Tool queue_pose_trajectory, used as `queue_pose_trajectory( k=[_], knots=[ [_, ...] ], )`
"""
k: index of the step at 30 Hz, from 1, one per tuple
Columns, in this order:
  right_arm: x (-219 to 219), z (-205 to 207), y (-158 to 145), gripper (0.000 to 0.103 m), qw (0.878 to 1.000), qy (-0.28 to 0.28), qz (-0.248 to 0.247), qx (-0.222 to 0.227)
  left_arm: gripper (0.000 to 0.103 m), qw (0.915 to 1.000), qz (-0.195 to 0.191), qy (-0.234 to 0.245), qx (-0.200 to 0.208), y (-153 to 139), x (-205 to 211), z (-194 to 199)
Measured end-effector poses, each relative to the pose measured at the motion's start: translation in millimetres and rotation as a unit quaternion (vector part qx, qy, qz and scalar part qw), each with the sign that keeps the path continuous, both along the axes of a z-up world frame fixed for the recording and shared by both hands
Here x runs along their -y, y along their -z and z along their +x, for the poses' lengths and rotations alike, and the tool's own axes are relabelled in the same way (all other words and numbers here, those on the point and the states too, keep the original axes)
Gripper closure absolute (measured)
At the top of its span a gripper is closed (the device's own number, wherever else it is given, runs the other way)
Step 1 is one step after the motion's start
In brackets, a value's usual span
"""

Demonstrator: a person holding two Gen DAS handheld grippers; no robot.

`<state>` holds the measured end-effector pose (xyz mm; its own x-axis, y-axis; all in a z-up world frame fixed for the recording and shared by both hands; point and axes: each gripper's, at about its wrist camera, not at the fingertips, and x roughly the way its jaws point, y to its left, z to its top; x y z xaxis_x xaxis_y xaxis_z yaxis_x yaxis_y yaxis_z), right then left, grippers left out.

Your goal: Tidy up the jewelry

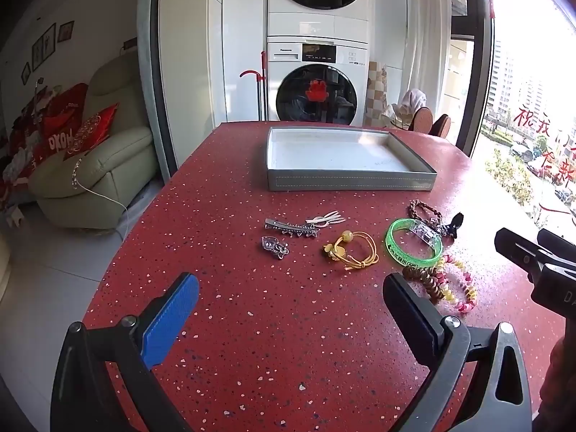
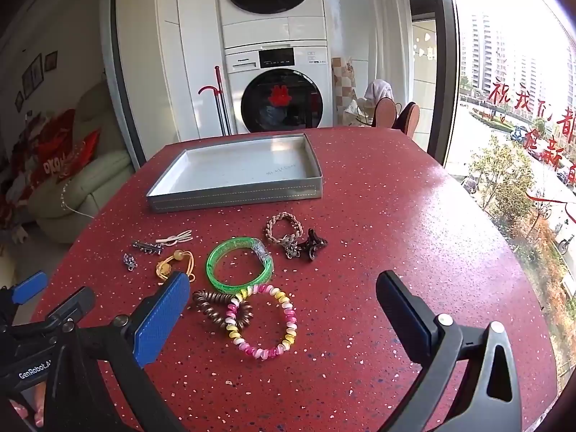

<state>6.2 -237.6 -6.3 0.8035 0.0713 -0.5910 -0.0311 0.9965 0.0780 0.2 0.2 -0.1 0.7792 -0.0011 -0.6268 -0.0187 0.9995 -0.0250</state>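
The grey tray (image 2: 234, 190) sat at twelve o'clock on the red table (image 2: 396, 216), holding nothing (only faint scuffs on its white floor). The jewelry lay loose just short of it: green bangle (image 2: 239, 264), pink-and-yellow coil (image 2: 264, 318), brown coil (image 2: 216, 304), braided bracelet (image 2: 284, 226), yellow cord (image 1: 354, 250), silver clip (image 1: 289, 228). The left gripper (image 1: 291, 302) and right gripper (image 2: 284, 306) hovered with jaws wide, gripping nothing.
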Motion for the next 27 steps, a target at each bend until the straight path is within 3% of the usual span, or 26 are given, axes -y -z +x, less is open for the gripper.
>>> queue_pose_trajectory(
  k=[27],
  knots=[
    [1,0,2,0.000,1.000,0.002,0.006,-0.007,0.000,0.9995,-0.020,-0.009,-0.022,10,-6,6]
  ],
)
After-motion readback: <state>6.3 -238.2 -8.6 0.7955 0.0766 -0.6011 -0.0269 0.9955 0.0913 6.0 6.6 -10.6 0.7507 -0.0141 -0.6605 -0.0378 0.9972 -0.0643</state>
